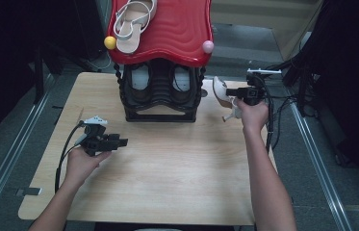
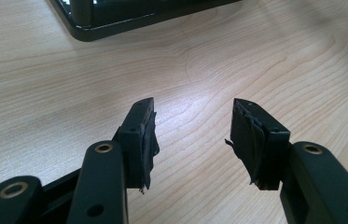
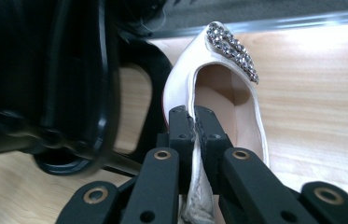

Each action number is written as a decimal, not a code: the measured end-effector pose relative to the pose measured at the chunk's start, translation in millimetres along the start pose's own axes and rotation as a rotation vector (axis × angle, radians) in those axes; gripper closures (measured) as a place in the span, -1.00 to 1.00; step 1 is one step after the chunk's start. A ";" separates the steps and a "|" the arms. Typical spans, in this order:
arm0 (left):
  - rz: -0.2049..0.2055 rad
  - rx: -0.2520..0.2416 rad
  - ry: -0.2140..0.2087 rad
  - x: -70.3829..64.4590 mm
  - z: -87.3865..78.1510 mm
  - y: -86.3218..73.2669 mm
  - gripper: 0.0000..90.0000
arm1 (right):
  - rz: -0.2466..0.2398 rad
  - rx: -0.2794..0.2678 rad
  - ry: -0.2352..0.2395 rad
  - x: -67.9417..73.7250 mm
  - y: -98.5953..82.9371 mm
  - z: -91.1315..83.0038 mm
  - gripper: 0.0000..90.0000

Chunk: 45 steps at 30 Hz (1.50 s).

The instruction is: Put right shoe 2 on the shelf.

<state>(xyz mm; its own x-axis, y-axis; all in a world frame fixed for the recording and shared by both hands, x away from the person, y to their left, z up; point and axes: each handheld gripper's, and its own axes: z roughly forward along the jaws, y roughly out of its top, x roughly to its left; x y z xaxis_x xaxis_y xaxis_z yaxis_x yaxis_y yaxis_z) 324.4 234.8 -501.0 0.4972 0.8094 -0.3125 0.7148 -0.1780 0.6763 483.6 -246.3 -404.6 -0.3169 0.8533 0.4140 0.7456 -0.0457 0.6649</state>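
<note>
The white high-heeled pump [image 3: 230,93], its toe trimmed with a rhinestone ornament [image 3: 232,49], sits at the right edge of the wooden table [image 1: 167,178], just beside the black lower tier of the shoe rack [image 1: 160,91]. The right gripper [image 3: 194,122] is clamped on the shoe's side wall, jaws pinching the thin rim. That thin edge may slip, so the grip should stay firm and the lift go straight up, keeping the heel clear of the rack's frame. The left gripper [image 2: 192,135] hovers slack over bare wood, jaws apart. A strappy sandal [image 1: 134,21] lies on the red top shelf [image 1: 182,29].
</note>
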 end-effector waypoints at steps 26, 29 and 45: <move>0.005 0.012 -0.008 -1.6 0.6 -0.1 0.13 | -0.063 -0.087 0.038 67.8 74.5 -62.1 0.96; 0.009 0.015 -0.013 -2.0 0.9 -0.4 0.12 | -0.076 -0.102 0.042 75.1 82.4 -70.7 0.96; 0.033 0.042 -0.031 -6.9 4.1 -0.8 0.11 | -0.113 -0.173 0.062 115.9 122.5 -112.5 0.96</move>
<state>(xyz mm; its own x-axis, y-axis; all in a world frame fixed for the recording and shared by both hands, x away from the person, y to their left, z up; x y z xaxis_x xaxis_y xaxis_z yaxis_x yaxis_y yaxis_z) 322.5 227.0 -502.1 0.5353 0.7853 -0.3111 0.7174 -0.2282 0.6583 472.3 -211.4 -205.2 -0.4321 0.8248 0.3647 0.5935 -0.0444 0.8036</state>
